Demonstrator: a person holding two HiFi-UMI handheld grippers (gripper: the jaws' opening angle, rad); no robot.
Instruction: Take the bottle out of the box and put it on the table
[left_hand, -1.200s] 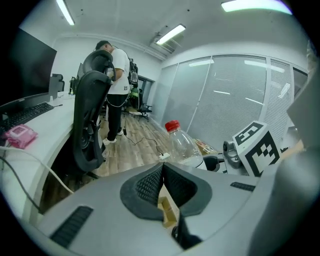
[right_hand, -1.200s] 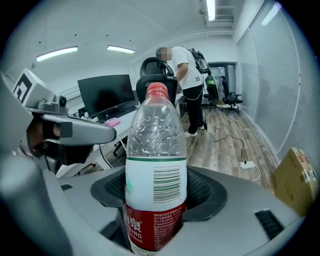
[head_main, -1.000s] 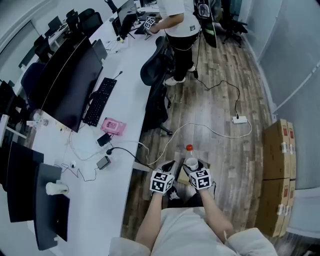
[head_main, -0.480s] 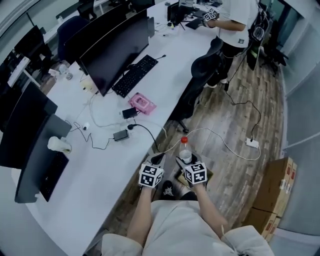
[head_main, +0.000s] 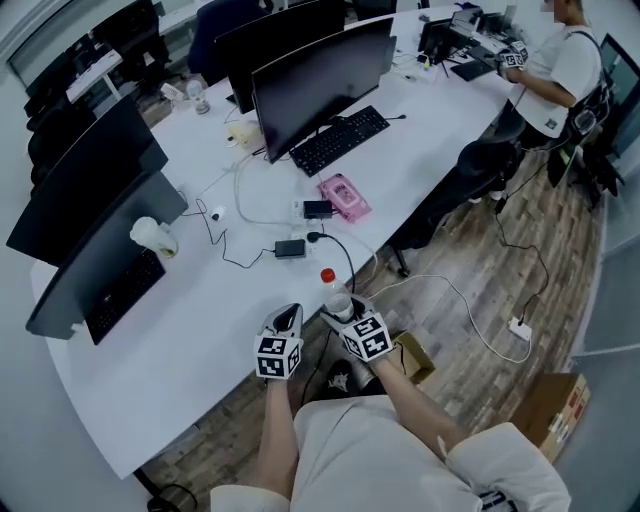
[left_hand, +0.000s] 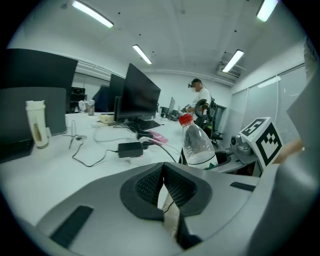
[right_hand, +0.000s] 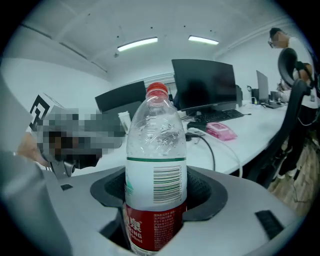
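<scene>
Transfer step, I'd say. Counter (head_main: 200, 335) is straight ahead. Box (head_main: 418, 357) is on the floor to the right, and the bottle (head_main: 334, 297) is already out of it. Right gripper (head_main: 342, 314) jaws are clamped on the bottle's label, bottle upright at about the counter's near edge. Left gripper (head_main: 288, 320) jaws are together, nothing in them. Next: carry forward over bare counter, lower, release. In the way: monitor (head_main: 320, 75), keyboard (head_main: 338, 140), pink pack (head_main: 345, 197), black adapter (head_main: 291, 247) and cables just ahead, so set down short of them.

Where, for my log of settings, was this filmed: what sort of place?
Probably an open-plan office: a long white desk carries large black monitors and a black keyboard, with a black swivel chair alongside.
</scene>
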